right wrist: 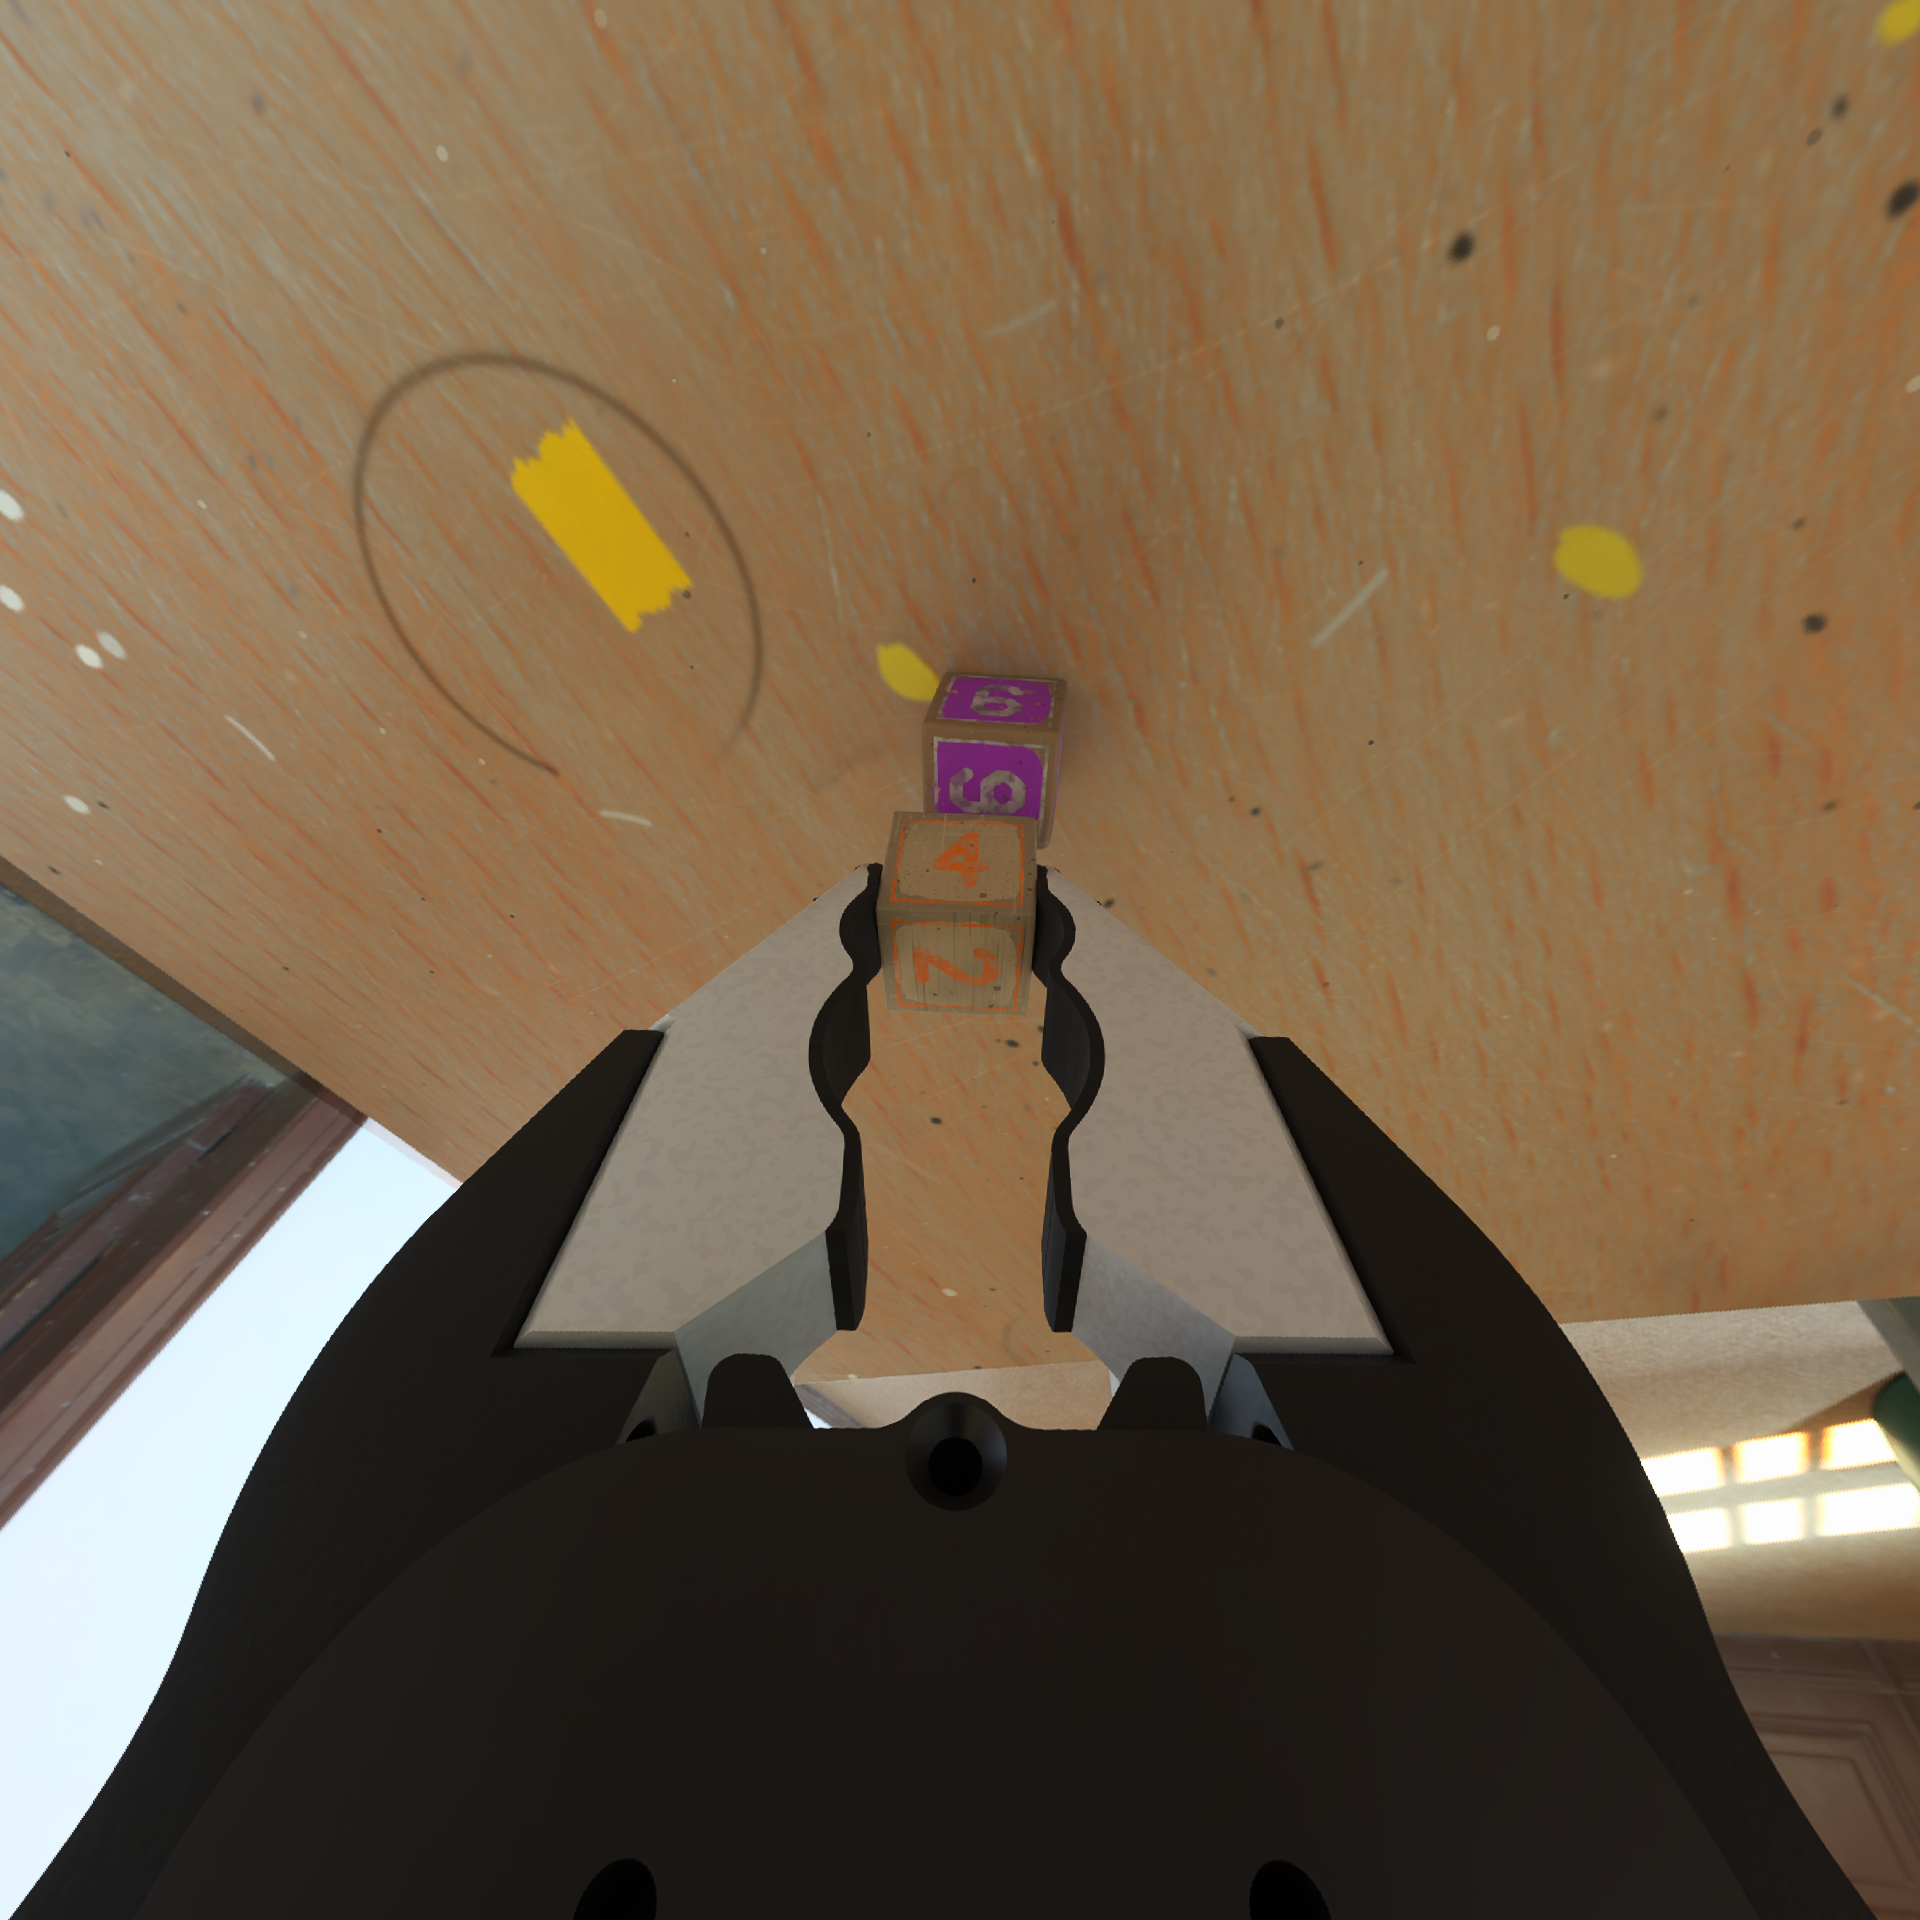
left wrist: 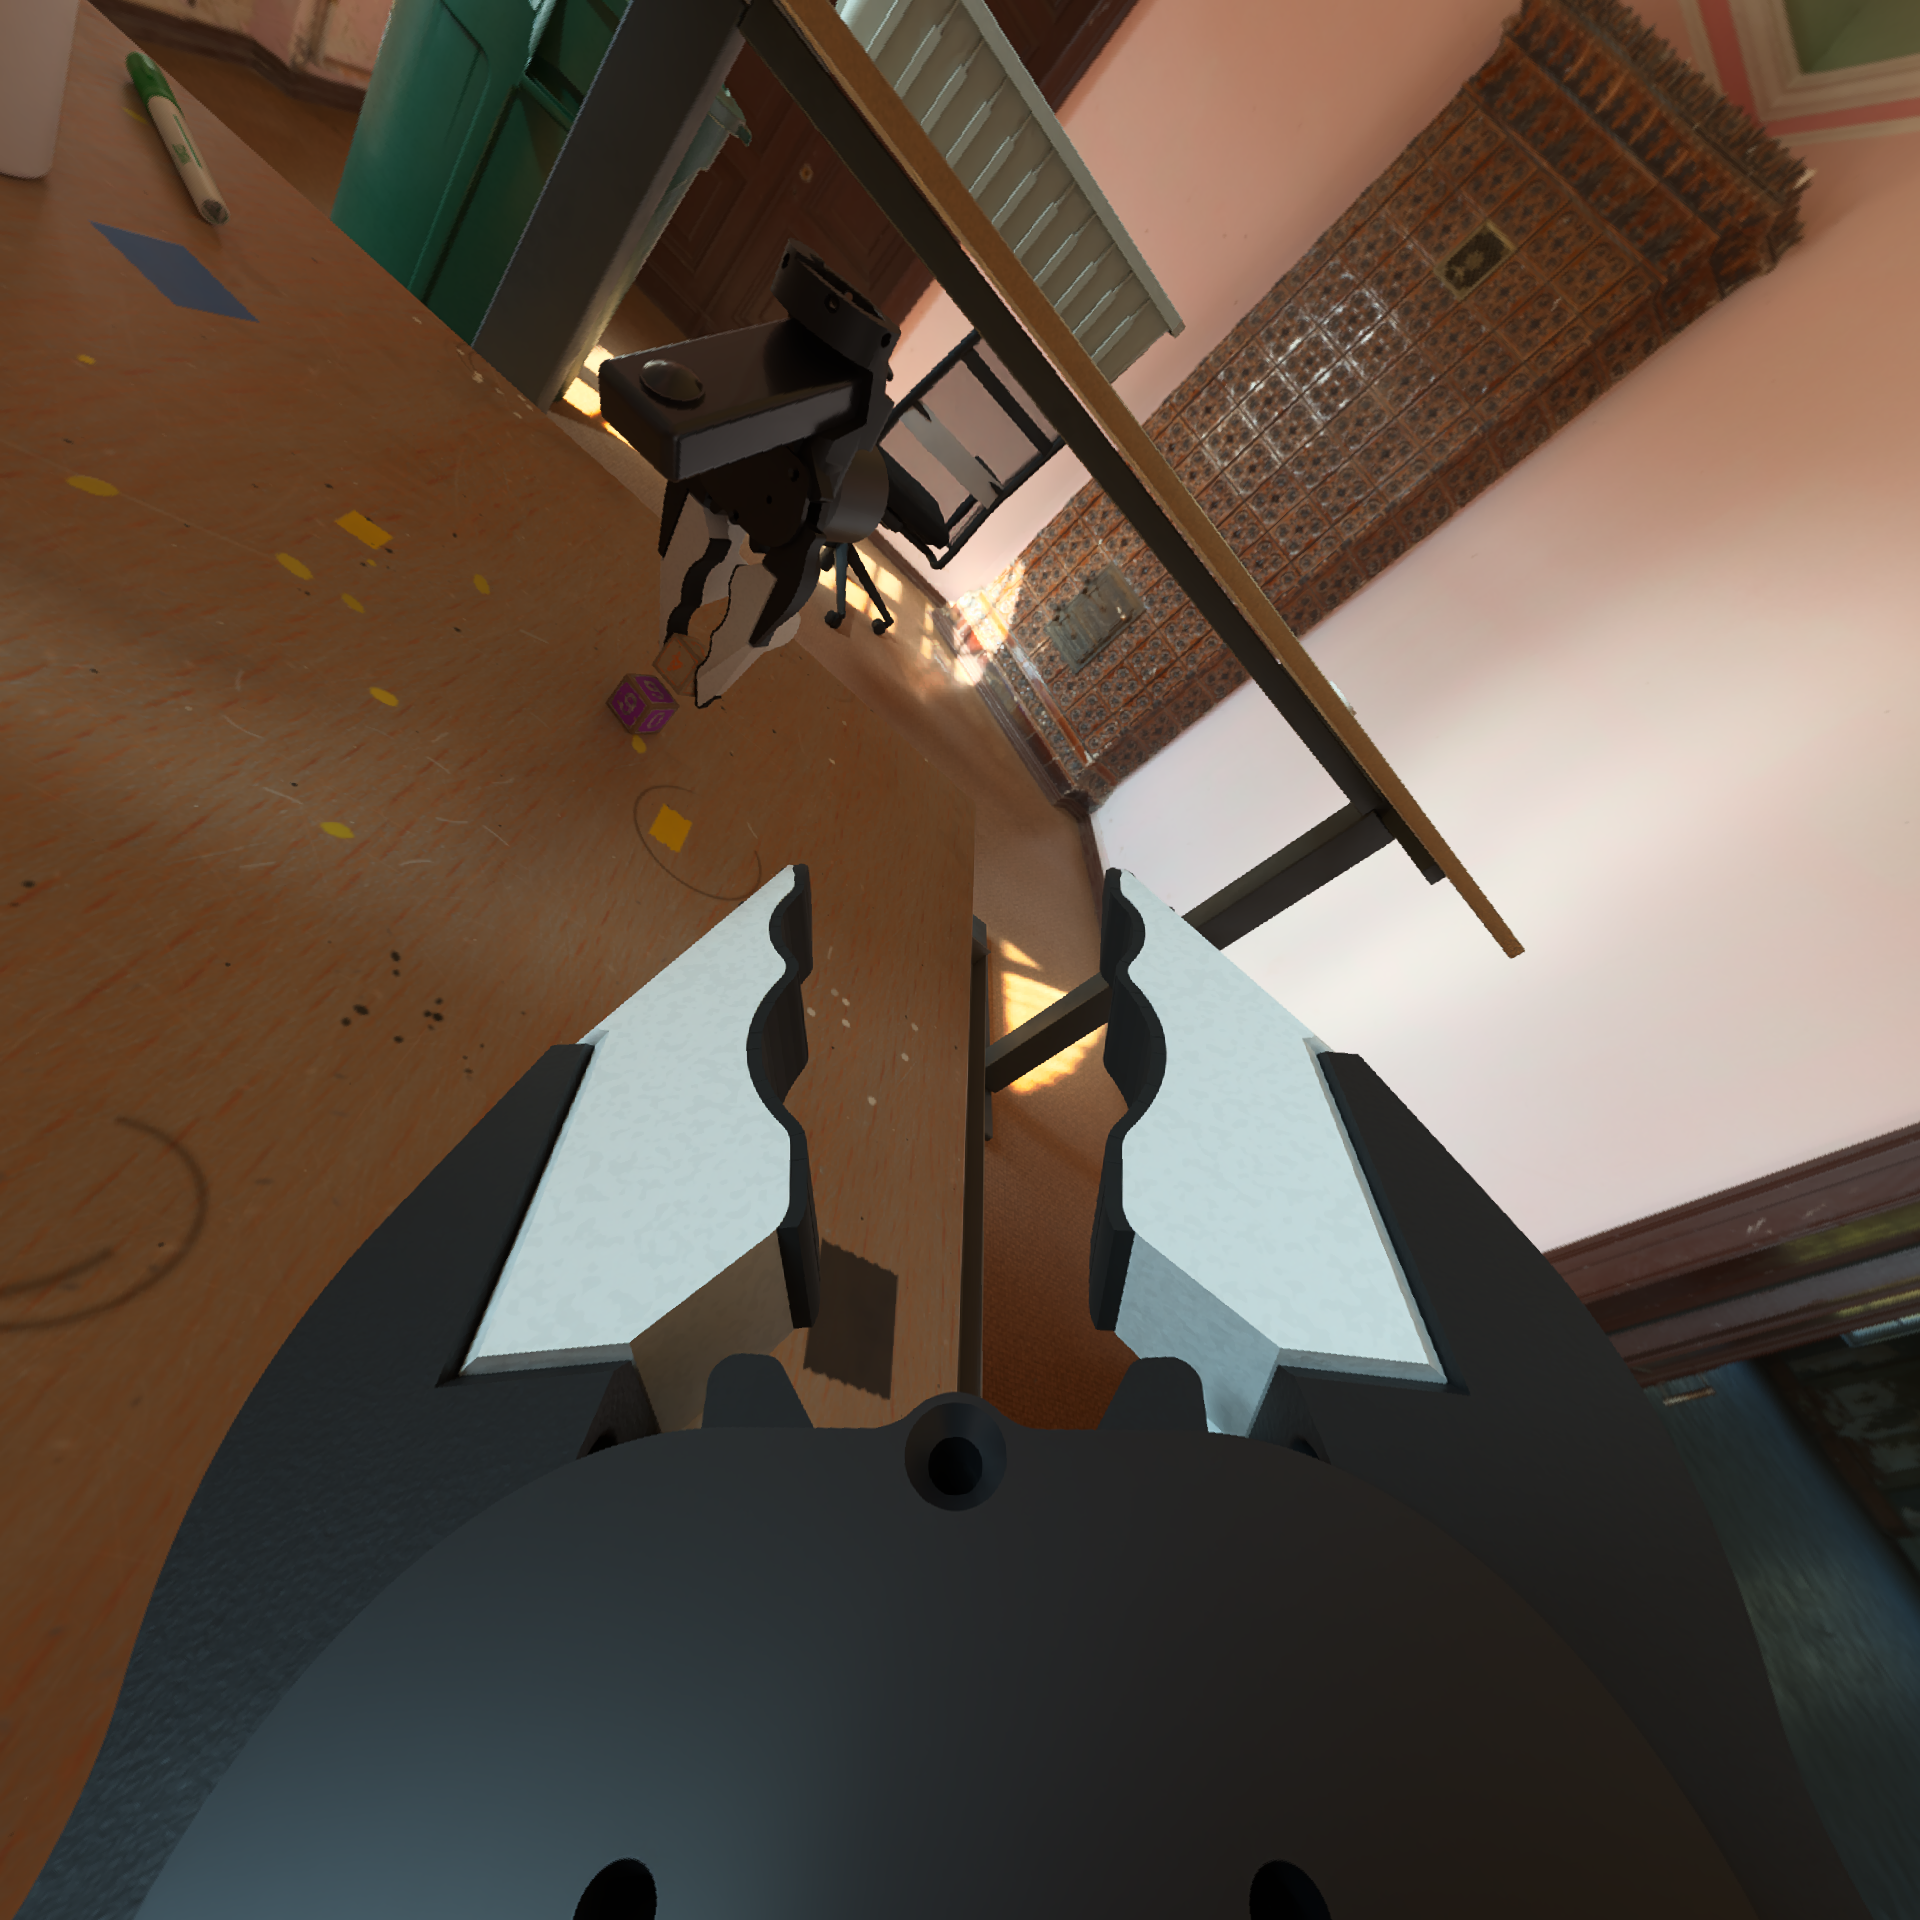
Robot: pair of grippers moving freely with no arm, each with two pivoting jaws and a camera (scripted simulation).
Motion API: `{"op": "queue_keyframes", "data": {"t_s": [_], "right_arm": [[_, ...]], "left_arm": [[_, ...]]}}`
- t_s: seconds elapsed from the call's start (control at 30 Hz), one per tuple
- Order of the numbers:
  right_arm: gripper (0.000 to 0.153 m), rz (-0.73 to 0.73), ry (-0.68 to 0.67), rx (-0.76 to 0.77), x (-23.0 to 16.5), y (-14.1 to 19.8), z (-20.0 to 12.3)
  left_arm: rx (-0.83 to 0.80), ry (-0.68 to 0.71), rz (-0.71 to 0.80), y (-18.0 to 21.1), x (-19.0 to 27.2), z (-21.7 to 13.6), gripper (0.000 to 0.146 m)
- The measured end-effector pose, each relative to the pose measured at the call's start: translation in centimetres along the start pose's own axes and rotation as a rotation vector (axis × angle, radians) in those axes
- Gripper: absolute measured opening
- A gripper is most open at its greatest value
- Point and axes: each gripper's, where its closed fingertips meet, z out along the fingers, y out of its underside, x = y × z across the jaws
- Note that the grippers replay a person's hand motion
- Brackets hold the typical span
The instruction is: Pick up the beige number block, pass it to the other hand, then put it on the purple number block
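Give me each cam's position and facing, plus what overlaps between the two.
Left wrist view: sits on the left gripper, looking along the wooden table toward the room; its own open fingers fill the foreground, the right gripper farther off.
Right wrist view: sits on the right gripper, facing the tabletop closely; its fingers clamp the beige number block next to the purple number block.
Shared: both blocks, the table, the yellow tape.

From my left wrist view, my right gripper [left wrist: 717, 665] hides most of the beige number block [left wrist: 673, 661], a white object [left wrist: 23, 94] is cut off at the upper left, and block markings are too small to tell.
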Motion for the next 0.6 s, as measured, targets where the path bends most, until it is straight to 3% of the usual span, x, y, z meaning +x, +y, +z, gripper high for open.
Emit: {"op": "queue_keyframes", "data": {"t_s": [0.33, 0.47, 0.6], "right_arm": [[0.028, 0.01, 0.02, 0.038, 1.0, -0.8, -0.2], [0.028, 0.04, -0.045, 0.056, 0.5, -1.1, 0.1], [0.05, 0.153, -0.136, -0.01, 0.0, -0.1, 0.7]], "left_arm": [[-0.01, 0.006, 0.009, 0.1, 0.3, 0.2, 0.056], [-0.004, 0.004, 0.01, 0.0, 0.3, 0.0, 0.056], [-0.012, 0.006, 0.009, 0.1, 0.2, 0.2, 0.056]]}}
